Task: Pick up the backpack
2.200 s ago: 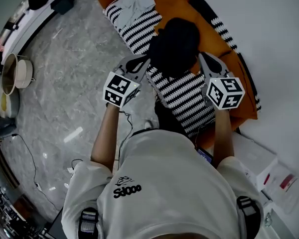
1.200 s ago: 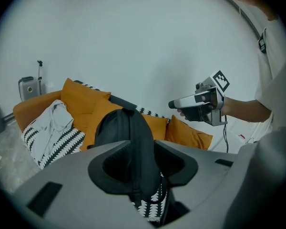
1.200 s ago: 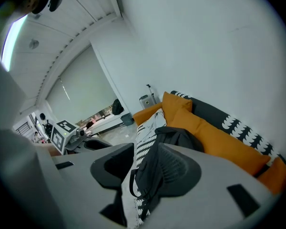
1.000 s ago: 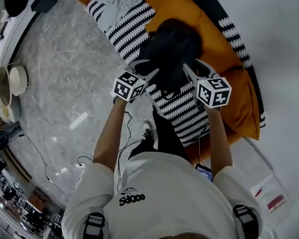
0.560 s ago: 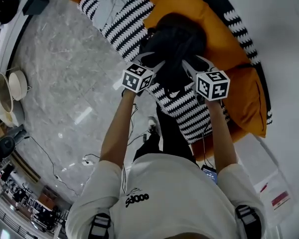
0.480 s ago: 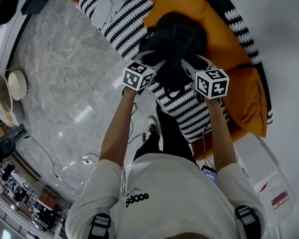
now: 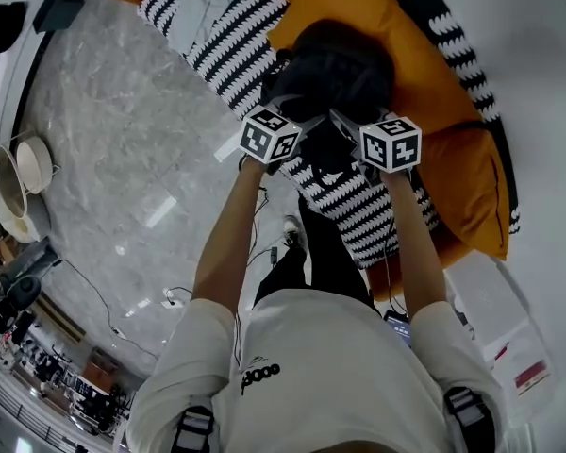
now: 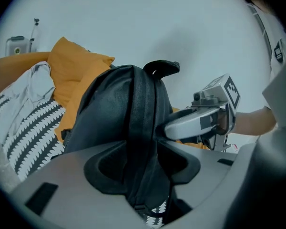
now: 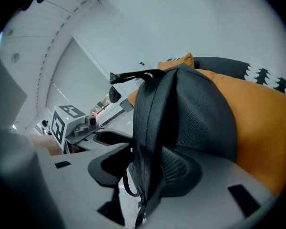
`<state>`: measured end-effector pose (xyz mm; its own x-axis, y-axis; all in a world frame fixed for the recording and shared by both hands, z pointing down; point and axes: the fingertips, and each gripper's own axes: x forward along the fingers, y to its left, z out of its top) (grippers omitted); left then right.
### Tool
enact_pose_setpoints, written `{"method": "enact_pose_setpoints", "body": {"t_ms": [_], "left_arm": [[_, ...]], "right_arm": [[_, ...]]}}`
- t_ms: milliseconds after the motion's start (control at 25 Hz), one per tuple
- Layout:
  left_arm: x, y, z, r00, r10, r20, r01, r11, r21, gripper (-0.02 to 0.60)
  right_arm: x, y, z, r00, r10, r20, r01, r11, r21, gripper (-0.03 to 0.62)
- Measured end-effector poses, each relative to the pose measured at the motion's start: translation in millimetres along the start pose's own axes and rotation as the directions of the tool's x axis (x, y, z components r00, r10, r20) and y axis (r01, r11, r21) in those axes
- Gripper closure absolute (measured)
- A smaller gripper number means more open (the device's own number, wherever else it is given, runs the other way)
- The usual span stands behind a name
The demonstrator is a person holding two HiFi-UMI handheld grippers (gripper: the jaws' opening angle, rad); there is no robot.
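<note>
Backpack (image 7: 338,64) stands upright on the sofa (image 7: 453,149), handle on top, wedged right between both grippers. Left gripper (image 8: 143,151) is clamped on one side's fabric, right gripper (image 9: 145,171) on the other. Both look equally close, so I'd guess it lifts straight up.

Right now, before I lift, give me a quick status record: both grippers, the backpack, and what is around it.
left gripper: shut on a backpack shoulder strap
right gripper: shut on a second strap on the backpack's other side
backpack: black, upright, top handle uppermost
behind it: orange cushion
beside it: black-and-white striped blanket
lifted clear: cannot tell
</note>
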<state>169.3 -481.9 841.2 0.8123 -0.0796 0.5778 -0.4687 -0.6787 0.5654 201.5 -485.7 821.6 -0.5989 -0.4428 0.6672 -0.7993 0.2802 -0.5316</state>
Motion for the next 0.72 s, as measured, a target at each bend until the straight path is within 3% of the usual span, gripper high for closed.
{"method": "enact_pose_setpoints", "body": {"t_ms": [160, 480, 720], "left_arm": [[2.1, -0.8, 3.5, 1.0, 0.003, -0.016, -0.002, 1.0, 0.009, 0.379], [10.9, -5.2, -0.7, 0.997, 0.014, -0.077, -0.01, 0.998, 0.059, 0.394], [4.7, -2.5, -1.1, 0.995, 0.067, -0.068, -0.061, 0.995, 0.083, 0.495]], "right_arm": [[0.7, -4.6, -1.9, 0.999, -0.023, -0.024, 0.022, 0.999, -0.033, 0.403], [-7.3, -15.8, -6.0, 0.997, -0.068, -0.022, 0.068, 0.998, -0.006, 0.488], [-12.8, -10.1, -5.4, 0.998, -0.061, -0.005, 0.061, 0.998, -0.018, 0.515]]}}
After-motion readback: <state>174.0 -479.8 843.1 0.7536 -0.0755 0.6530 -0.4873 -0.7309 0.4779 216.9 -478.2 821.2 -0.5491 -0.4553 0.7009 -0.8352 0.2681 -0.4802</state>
